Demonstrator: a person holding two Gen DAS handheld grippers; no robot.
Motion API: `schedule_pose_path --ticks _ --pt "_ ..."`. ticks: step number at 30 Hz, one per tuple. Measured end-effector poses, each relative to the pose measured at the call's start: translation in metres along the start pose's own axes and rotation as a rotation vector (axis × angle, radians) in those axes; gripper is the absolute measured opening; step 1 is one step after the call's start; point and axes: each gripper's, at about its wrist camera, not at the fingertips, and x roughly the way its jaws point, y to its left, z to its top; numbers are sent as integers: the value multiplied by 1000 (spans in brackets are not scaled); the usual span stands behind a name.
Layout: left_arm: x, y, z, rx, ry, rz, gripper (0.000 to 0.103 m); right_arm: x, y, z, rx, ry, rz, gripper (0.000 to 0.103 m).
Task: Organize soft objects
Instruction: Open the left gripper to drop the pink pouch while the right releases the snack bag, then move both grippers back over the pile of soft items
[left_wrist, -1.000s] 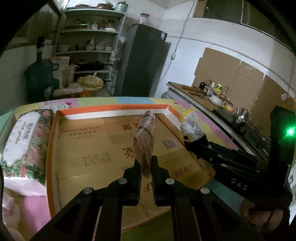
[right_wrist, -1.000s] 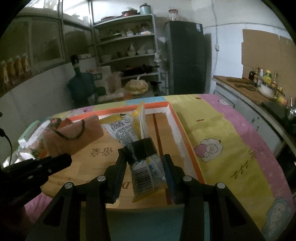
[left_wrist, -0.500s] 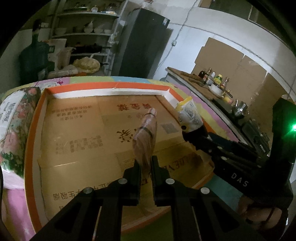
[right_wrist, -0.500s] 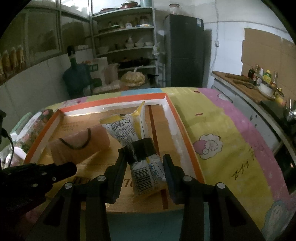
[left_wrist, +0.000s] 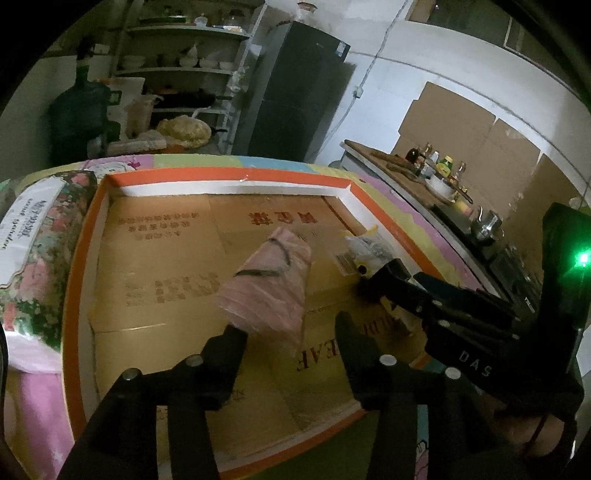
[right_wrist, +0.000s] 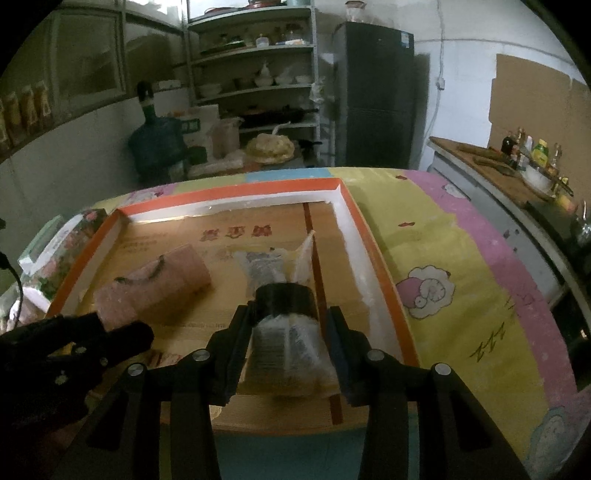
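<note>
A rolled pink towel (left_wrist: 269, 288) bound with black bands lies on the cardboard floor of the orange-rimmed tray (left_wrist: 229, 176). My left gripper (left_wrist: 291, 332) is open just behind it, jaws wide apart. The towel also shows in the right wrist view (right_wrist: 159, 284). My right gripper (right_wrist: 291, 328) holds a clear plastic packet (right_wrist: 284, 343) with a black band between its fingers, resting on the tray floor near the right wall (right_wrist: 373, 258). In the left wrist view the right gripper (left_wrist: 373, 280) sits at the tray's right side with the packet (left_wrist: 362, 247).
A floral-print bag (left_wrist: 37, 236) lies along the tray's left side. The tray sits on a colourful cartoon cloth (right_wrist: 461, 266). Shelves, a water jug (right_wrist: 157, 144) and a dark fridge (right_wrist: 373, 92) stand behind. A counter with bottles (right_wrist: 524, 155) is at right.
My left gripper has opened and let go of the pink towel, which now lies on the tray floor. The right gripper has lowered its packet onto the cardboard.
</note>
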Motion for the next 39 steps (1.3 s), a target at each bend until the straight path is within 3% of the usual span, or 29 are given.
schedule_pose_path --ticks 6,8,17,25,33,39 --pt "-7 2 1 -6 -35 27 53 -6 0 0 16 -22 0 46" --pt "-11 2 1 -2 -48 29 62 -9 0 -1 21 -27 -1 47" --pt "-42 0 3 26 -151 26 81 -27 -1 -3 57 -73 -32 57" --pt "-66 3 4 48 -216 12 86 -46 3 -4 79 -109 -38 60" --pt "-97 -1 2 137 -318 112 90 -68 20 -8 99 -169 -25 61" --pt "-121 12 -3 136 -365 204 90 -86 45 -11 102 -232 -14 62"
